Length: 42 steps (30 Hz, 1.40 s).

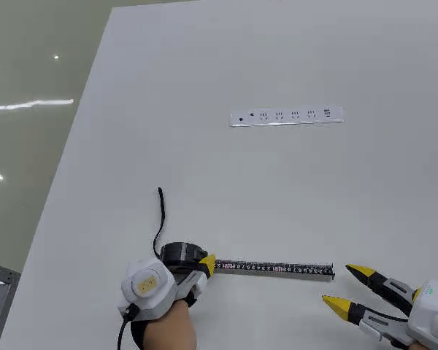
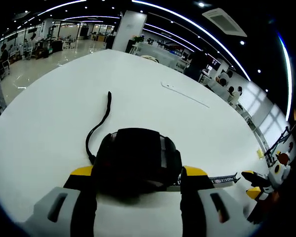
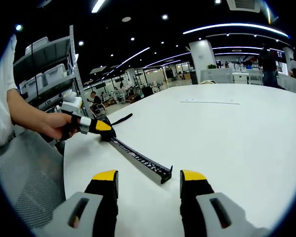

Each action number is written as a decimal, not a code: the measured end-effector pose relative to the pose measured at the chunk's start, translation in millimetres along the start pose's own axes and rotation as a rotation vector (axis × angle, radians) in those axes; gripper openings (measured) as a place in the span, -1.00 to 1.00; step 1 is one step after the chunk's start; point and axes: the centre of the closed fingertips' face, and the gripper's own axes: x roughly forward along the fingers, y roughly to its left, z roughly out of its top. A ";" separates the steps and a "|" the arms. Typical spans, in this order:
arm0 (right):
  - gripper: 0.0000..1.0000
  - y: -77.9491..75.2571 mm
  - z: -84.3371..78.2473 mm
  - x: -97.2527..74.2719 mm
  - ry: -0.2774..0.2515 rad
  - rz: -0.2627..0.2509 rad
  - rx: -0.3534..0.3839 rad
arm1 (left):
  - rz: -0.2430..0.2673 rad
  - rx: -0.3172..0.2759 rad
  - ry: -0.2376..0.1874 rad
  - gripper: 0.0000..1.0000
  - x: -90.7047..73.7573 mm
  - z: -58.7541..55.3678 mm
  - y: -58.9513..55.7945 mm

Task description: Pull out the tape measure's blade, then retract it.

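Observation:
A black tape measure [image 1: 181,256] lies on the white table with my left gripper [image 1: 197,268] shut on its case [image 2: 138,160]. Its dark blade [image 1: 274,268] stretches out to the right, flat on the table, ending in a hook [image 1: 331,273]. A black wrist strap [image 1: 160,219] trails away from the case. My right gripper [image 1: 348,286] stands open just right of the blade's hook, not touching it. In the right gripper view the blade [image 3: 138,158] runs toward me and its hook [image 3: 166,175] lies just ahead of the open yellow-tipped fingers [image 3: 105,176].
A white power strip [image 1: 286,117] lies flat at the far middle of the table [image 1: 204,109]. The table's left edge drops to a shiny floor [image 1: 29,109]. Wide bare tabletop lies between the tape and the strip.

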 end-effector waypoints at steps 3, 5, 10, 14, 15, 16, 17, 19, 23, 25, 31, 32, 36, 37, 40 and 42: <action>-0.02 -0.2 -0.6 1.0 0.000 0.005 0.005 | 0.007 -0.006 0.000 0.31 0.3 0.4 0.7; -0.02 -0.7 -1.1 1.6 0.003 0.006 0.004 | 0.010 -0.014 -0.001 0.30 0.1 0.9 1.1; -0.03 -2.1 -0.7 2.4 0.003 0.008 0.004 | 0.013 -0.005 -0.001 0.31 0.8 0.4 0.8; -0.05 -1.1 0.3 4.4 0.002 0.014 0.002 | 0.020 -0.003 0.000 0.31 1.8 -0.3 1.2; -0.06 -0.8 0.3 4.7 0.002 0.018 0.001 | 0.021 -0.003 0.001 0.31 1.9 -0.4 1.3; -0.06 -0.8 0.2 5.0 0.003 0.020 -0.001 | 0.021 -0.003 0.001 0.31 1.6 -0.2 0.9; -0.06 -0.7 0.4 5.2 0.003 0.021 -0.002 | 0.022 -0.003 0.001 0.31 1.5 -0.2 0.8; -0.06 -0.8 0.8 5.8 0.003 0.026 -0.004 | 0.024 -0.002 0.001 0.31 1.5 -0.2 1.0; -0.06 -2.0 0.3 7.2 0.008 0.036 -0.007 | 0.030 -0.003 0.004 0.32 2.6 -0.5 1.6; -0.06 -2.0 -0.2 7.8 0.010 0.044 -0.008 | 0.030 0.000 0.005 0.32 2.4 -0.6 1.7; -0.07 -2.9 -1.1 9.6 0.013 0.052 -0.007 | 0.033 0.004 0.009 0.32 3.0 -0.9 2.0; -0.07 -2.9 -1.2 9.9 0.013 0.053 -0.008 | 0.032 0.004 0.009 0.32 2.6 -0.8 1.7; -0.07 -3.5 -1.6 11.2 0.014 0.058 -0.009 | 0.031 0.002 0.011 0.31 2.4 -0.8 1.4; -0.07 -3.8 -1.6 11.5 0.014 0.058 -0.009 | 0.031 0.002 0.011 0.31 2.5 -0.8 1.3; -0.07 -3.6 -1.0 12.2 0.012 0.067 -0.005 | 0.031 0.001 0.012 0.31 2.2 -0.9 1.0; -0.07 -4.1 -2.0 12.7 0.015 0.076 -0.007 | 0.031 0.001 0.012 0.31 2.4 -1.0 1.3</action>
